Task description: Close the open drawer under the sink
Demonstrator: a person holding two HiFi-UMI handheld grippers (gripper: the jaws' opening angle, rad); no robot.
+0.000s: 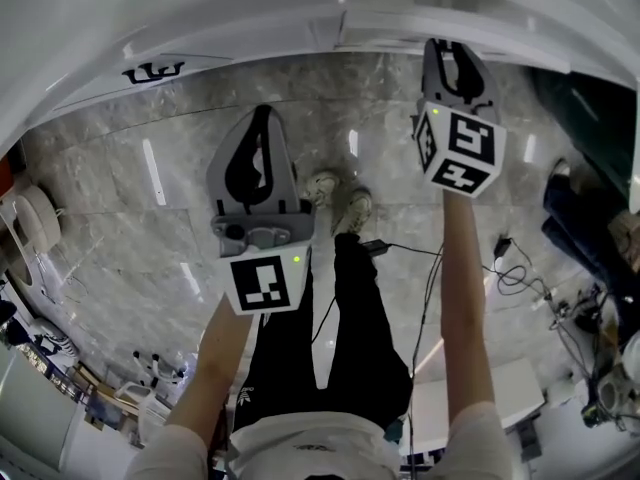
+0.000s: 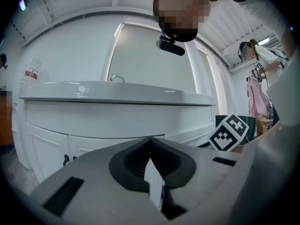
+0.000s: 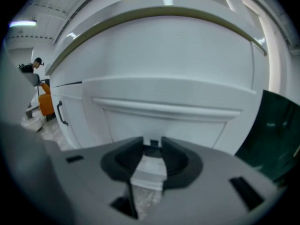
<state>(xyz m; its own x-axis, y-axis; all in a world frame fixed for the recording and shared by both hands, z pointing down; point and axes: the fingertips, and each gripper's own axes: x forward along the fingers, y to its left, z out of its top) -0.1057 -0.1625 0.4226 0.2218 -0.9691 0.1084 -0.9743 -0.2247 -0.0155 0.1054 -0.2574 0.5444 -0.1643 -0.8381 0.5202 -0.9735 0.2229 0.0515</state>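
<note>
Glossy grey marble floor (image 1: pixel 130 188), light streaks reflecting off it. Black cables (image 1: pixel 515 268) loose on it at right. White slatted ceiling (image 2: pixel 70 3), strip light (image 3: pixel 21 23) on. Orange chair (image 3: pixel 46 104) far left, dark green panel (image 3: pixel 276 130) right.

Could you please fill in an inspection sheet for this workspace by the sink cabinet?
Surface: glossy grey marble floor.
Job's things: white drawer front faces the right gripper and seems to stand proud of the cabinet; neither gripper touches it.
Clutter: clear bottle on the sink counter.
Grippers: left gripper shut, empty; right gripper open, empty.
Cables: black cables loose on the floor at the right.
Surroundings: another person far off; dark green panel beside the cabinet.
</note>
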